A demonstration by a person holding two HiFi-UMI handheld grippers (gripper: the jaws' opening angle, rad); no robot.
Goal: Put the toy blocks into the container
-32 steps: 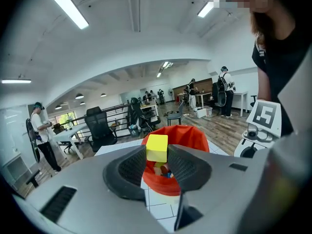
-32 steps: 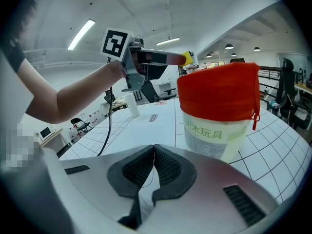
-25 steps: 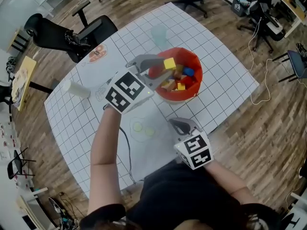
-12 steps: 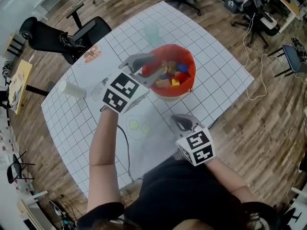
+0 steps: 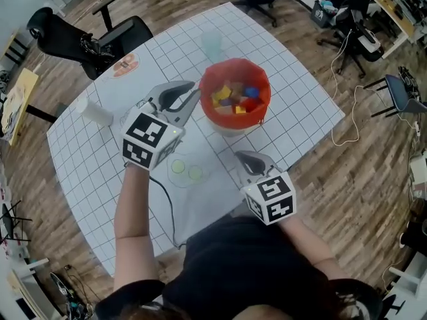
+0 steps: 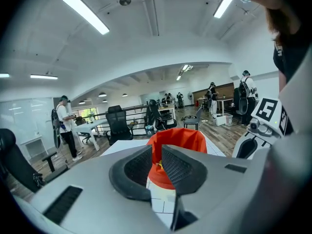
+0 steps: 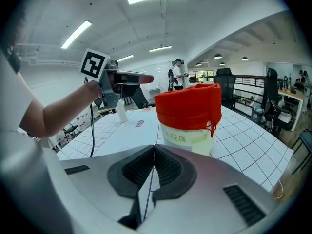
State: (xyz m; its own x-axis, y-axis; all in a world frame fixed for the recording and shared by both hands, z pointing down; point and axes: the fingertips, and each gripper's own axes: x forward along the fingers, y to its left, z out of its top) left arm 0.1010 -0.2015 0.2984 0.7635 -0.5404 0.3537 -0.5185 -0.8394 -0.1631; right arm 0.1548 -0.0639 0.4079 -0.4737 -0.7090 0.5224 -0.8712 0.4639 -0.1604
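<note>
A white container with a red liner (image 5: pixel 205 91) stands on the gridded table and holds several coloured toy blocks (image 5: pixel 230 97). My left gripper (image 5: pixel 193 92) hovers just left of its rim. Its jaws have just been closing, and a narrow gap with nothing in it remains between them. In the left gripper view (image 6: pixel 157 152) the container (image 6: pixel 178 135) shows through that gap. My right gripper (image 5: pixel 241 155) rests low in front of the container, jaws together and empty. From the right gripper view (image 7: pixel 154 150) the container (image 7: pixel 187 108) is straight ahead, with the left gripper (image 7: pixel 141 78) at its left.
A white bottle (image 5: pixel 93 112) lies at the table's left. A clear cup (image 5: pixel 212 44) stands behind the container and a round sticker (image 5: pixel 125 63) lies at the back left. Two small green discs (image 5: pixel 185 170) sit near me. Office chairs (image 5: pixel 100 42) ring the table.
The left gripper has drawn back leftward from over the container to beside its rim, and its jaws have narrowed. The yellow block seen at its jaws now lies among the blocks. The right gripper stayed put.
</note>
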